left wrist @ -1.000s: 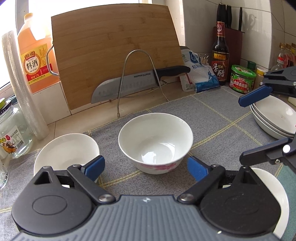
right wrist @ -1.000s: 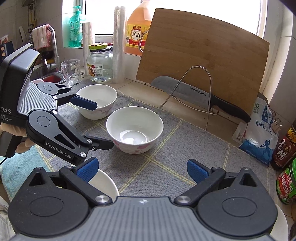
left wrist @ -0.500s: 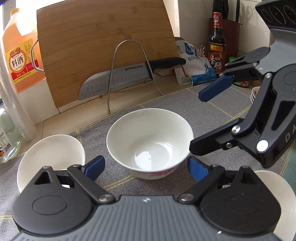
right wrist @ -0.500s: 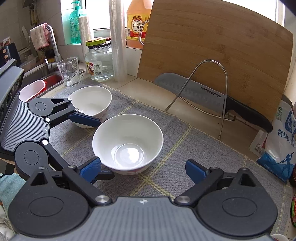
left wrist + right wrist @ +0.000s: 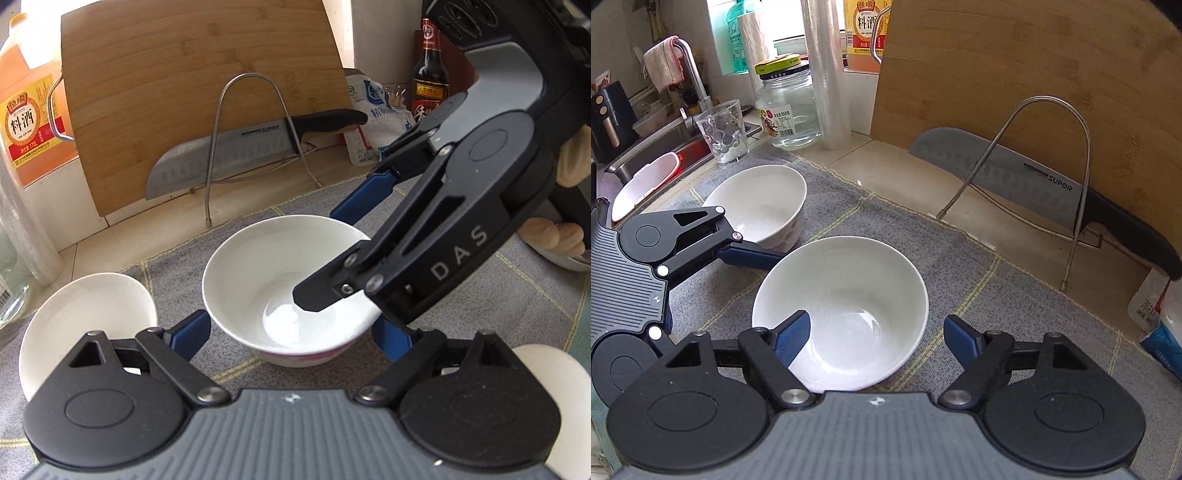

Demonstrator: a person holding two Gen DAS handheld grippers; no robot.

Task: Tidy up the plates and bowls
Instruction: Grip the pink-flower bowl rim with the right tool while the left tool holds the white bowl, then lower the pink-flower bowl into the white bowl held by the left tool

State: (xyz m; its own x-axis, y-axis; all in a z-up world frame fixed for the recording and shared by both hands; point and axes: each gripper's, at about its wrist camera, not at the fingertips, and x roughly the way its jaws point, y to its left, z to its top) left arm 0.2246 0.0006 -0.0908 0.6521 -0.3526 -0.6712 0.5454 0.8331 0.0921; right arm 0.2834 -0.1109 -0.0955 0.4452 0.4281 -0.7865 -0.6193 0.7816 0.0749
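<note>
A white bowl (image 5: 258, 280) (image 5: 849, 306) with a pink pattern near its base stands on the grey mat. My right gripper (image 5: 877, 332) is open and straddles its near rim: the left finger is inside the bowl, the right finger outside. In the left wrist view the right gripper (image 5: 332, 254) reaches in from the right, with one finger over the bowl's inside. My left gripper (image 5: 291, 334) is open just in front of the bowl. A second white bowl (image 5: 88, 314) (image 5: 761, 203) stands to the left.
A wooden cutting board (image 5: 199, 99) leans at the back behind a wire rack (image 5: 251, 147) that holds a knife (image 5: 236, 151). A wine jug (image 5: 26, 122), a glass jar (image 5: 786, 107), a tumbler (image 5: 724, 133) and the sink (image 5: 646, 155) are on the left. A white plate (image 5: 550, 398) lies at the lower right.
My right gripper has moved forward and down over the middle bowl, so one finger is now inside its rim. My left gripper has come slightly closer to the bowl.
</note>
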